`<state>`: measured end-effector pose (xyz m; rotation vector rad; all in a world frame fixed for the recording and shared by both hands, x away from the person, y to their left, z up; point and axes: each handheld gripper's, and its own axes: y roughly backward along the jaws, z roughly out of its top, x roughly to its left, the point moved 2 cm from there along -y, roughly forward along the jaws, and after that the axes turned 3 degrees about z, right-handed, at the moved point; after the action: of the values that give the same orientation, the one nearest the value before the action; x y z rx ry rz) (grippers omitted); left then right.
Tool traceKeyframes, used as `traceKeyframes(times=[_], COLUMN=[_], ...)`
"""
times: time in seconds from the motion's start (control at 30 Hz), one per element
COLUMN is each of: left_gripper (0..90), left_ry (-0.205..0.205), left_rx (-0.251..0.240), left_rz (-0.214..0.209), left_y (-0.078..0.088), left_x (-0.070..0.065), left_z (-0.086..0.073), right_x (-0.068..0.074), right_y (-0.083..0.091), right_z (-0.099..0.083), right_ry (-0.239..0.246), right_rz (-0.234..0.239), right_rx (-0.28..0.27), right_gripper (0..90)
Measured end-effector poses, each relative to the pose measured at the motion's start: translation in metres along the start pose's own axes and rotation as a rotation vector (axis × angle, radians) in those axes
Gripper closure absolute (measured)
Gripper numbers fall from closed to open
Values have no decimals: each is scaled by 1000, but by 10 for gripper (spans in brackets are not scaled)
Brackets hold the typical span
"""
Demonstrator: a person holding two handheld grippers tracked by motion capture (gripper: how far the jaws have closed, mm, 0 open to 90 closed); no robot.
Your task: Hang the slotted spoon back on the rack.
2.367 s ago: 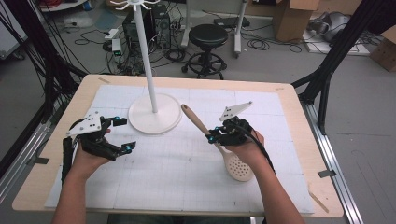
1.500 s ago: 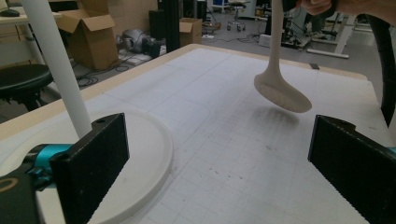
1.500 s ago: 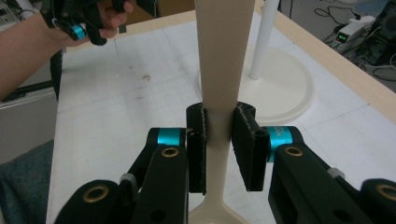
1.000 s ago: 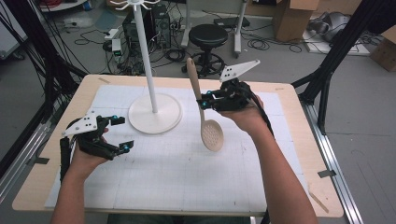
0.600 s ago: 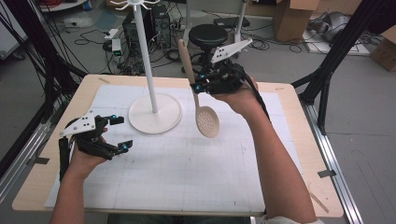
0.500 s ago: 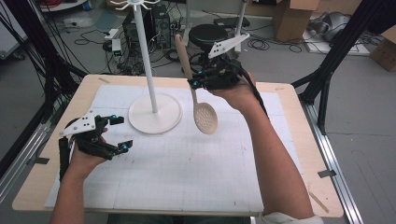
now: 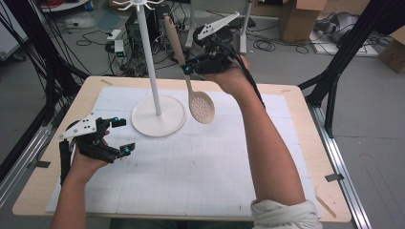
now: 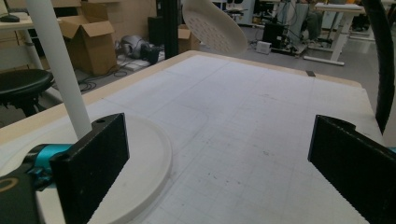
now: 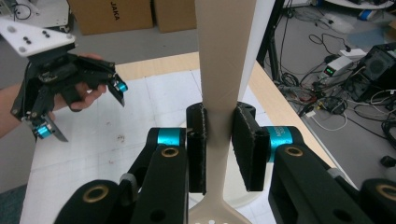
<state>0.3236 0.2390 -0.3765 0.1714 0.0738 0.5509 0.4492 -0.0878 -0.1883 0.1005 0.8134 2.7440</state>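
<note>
One slotted spoon (image 7: 190,83), one hook stand (image 7: 153,71); right hand-held gripper (image 9: 219,144) clamps the spoon's handle at 12 o'clock, left hand-held gripper (image 7: 122,136) gapes empty; the high view adds the stand's hooks.

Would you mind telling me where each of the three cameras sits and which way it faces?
High view: above the person's side, looking forward and down on the table; both forearms show.
Left gripper view: rides the open left gripper, low over the mat, facing the white stand.
Right gripper view: rides the right gripper, looking along the slotted spoon it clamps.
Shared: the right gripper view and the high view both show the left gripper.
</note>
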Motion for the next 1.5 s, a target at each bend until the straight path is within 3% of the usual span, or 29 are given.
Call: traceKeyframes(times=[0.47, 0.7, 1.5], left_gripper=[58, 58, 58], left_ry=[1, -1, 2], left_rx=[-21, -18, -30], left_rz=[-2, -4, 0], left_y=[3, 2, 5], left_x=[1, 1, 3], left_z=[2, 2, 2], right_x=[-11, -17, -21], right_y=[-11, -18, -34], right_z=[29, 27, 37], right_ry=[-3, -27, -36], right_rz=[-30, -54, -86], right_rx=[23, 55, 97], right_gripper=[760, 760, 759])
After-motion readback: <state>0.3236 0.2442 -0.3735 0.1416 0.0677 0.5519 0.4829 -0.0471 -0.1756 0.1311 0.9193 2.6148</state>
